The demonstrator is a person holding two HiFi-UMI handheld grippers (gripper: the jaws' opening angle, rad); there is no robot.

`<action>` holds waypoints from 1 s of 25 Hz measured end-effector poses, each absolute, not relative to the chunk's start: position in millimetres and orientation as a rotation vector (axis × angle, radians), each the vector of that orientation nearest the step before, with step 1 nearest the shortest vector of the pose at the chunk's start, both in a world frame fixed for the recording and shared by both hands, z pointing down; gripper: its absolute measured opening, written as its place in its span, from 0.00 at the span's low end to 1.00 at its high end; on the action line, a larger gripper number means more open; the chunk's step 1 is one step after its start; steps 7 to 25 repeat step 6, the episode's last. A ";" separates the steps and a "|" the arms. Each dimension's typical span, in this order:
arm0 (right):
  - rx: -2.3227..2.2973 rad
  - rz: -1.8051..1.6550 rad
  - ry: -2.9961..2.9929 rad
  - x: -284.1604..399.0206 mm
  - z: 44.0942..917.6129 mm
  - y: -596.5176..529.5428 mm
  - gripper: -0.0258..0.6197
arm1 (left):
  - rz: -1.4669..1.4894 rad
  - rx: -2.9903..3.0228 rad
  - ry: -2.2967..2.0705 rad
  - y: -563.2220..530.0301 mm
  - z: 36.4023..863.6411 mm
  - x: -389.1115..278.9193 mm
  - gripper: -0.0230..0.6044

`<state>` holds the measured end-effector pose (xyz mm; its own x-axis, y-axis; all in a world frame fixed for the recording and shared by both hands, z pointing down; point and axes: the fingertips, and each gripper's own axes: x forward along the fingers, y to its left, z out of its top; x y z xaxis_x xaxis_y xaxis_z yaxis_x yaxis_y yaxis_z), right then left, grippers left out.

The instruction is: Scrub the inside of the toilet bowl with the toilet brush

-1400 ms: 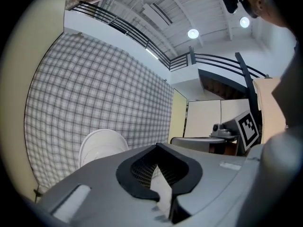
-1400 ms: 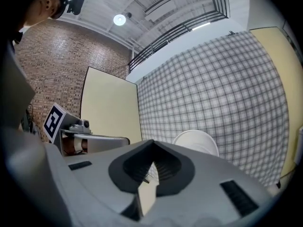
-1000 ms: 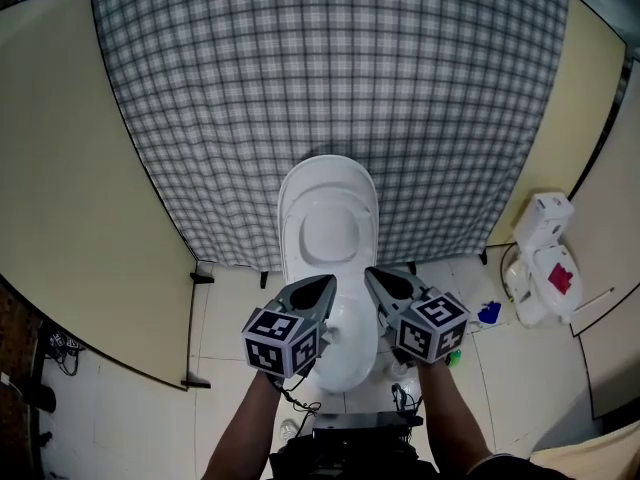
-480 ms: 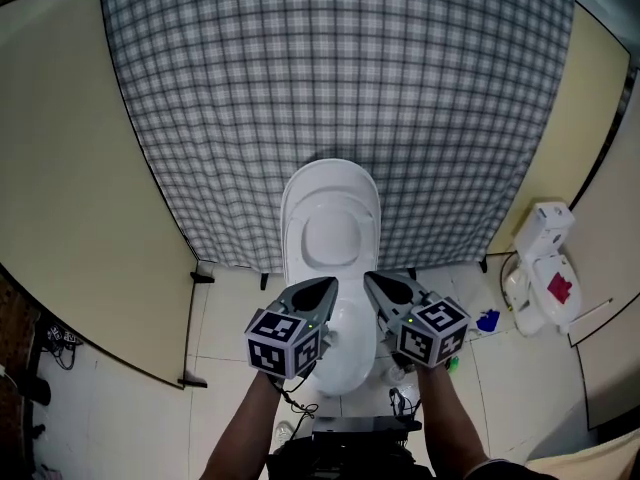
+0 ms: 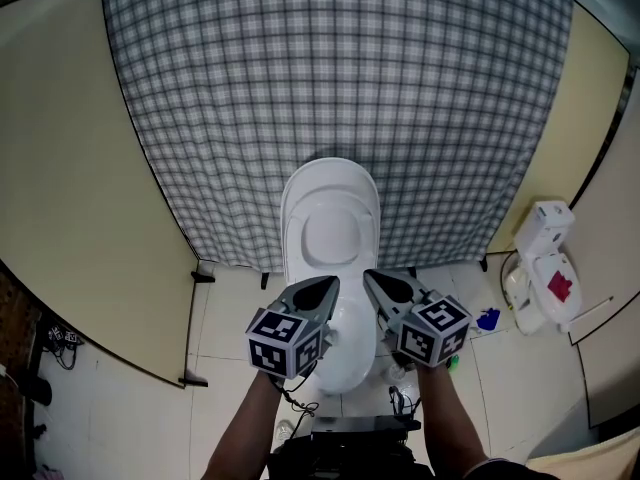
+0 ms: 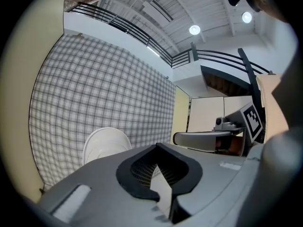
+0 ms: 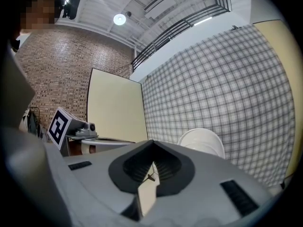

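A white toilet stands against a checked wall, its lid raised and its bowl largely hidden under my grippers. My left gripper and right gripper hover side by side over the bowl's front, both shut and holding nothing. In the left gripper view the shut left gripper points at the lid, with the right gripper beside it. The right gripper view shows its own tips closed, pointing left of the lid. I cannot make out a toilet brush for certain.
Cream partition panels flank the stall on both sides. On the tiled floor at the right are a white appliance with a red patch, a small blue thing and a green thing. Cables lie at the toilet's foot.
The head view shifted slightly a second ago. Both grippers have kept their places over the bowl, still shut.
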<state>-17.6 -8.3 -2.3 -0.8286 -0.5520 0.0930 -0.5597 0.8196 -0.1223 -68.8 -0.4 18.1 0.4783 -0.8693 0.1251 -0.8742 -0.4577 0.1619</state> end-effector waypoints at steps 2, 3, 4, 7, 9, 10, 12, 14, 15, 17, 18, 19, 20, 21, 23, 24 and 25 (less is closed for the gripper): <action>0.906 0.226 -2.944 -18.8 -0.3 -6.8 0.05 | 0.037 2.524 -1.500 0.9 19.5 -69.4 0.05; 0.909 0.227 -2.944 -19.4 0.6 -6.1 0.05 | 0.037 2.526 -1.497 1.9 20.1 -69.8 0.05; 0.911 0.227 -2.944 -20.2 1.4 -5.4 0.05 | 0.037 2.526 -1.495 2.8 20.8 -70.3 0.05; 0.913 0.227 -2.945 -21.9 2.9 -3.8 0.05 | 0.038 2.526 -1.494 4.8 22.2 -71.8 0.05; 0.913 0.227 -2.945 -21.9 2.9 -3.8 0.05 | 0.038 2.526 -1.494 4.8 22.2 -71.8 0.05; 0.913 0.227 -2.945 -21.9 2.9 -3.8 0.05 | 0.038 2.526 -1.494 4.8 22.2 -71.8 0.05; 0.913 0.227 -2.945 -21.9 2.9 -3.8 0.05 | 0.038 2.526 -1.494 4.8 22.2 -71.8 0.05; 0.913 0.227 -2.945 -21.9 2.9 -3.8 0.05 | 0.038 2.526 -1.494 4.8 22.2 -71.8 0.05; 0.913 0.227 -2.945 -21.9 2.9 -3.8 0.05 | 0.038 2.526 -1.494 4.8 22.2 -71.8 0.05; 0.913 0.227 -2.945 -21.9 2.9 -3.8 0.05 | 0.038 2.526 -1.494 4.8 22.2 -71.8 0.05; 0.913 0.227 -2.945 -21.9 2.9 -3.8 0.05 | 0.038 2.526 -1.494 4.8 22.2 -71.8 0.05; 0.913 0.227 -2.945 -21.9 2.9 -3.8 0.05 | 0.038 2.526 -1.494 4.8 22.2 -71.8 0.05; 0.913 0.227 -2.945 -21.9 2.9 -3.8 0.05 | 0.038 2.526 -1.494 4.8 22.2 -71.8 0.05; 0.913 0.227 -2.945 -21.9 2.9 -3.8 0.05 | 0.038 2.526 -1.494 4.8 22.2 -71.8 0.05; 0.913 0.227 -2.945 -21.9 2.9 -3.8 0.05 | 0.038 2.526 -1.494 4.8 22.2 -71.8 0.05; 0.913 0.227 -2.945 -21.9 2.9 -3.8 0.05 | 0.038 2.526 -1.494 4.8 22.2 -71.8 0.05; 0.913 0.227 -2.945 -21.9 2.9 -3.8 0.05 | 0.038 2.526 -1.494 4.8 22.2 -71.8 0.05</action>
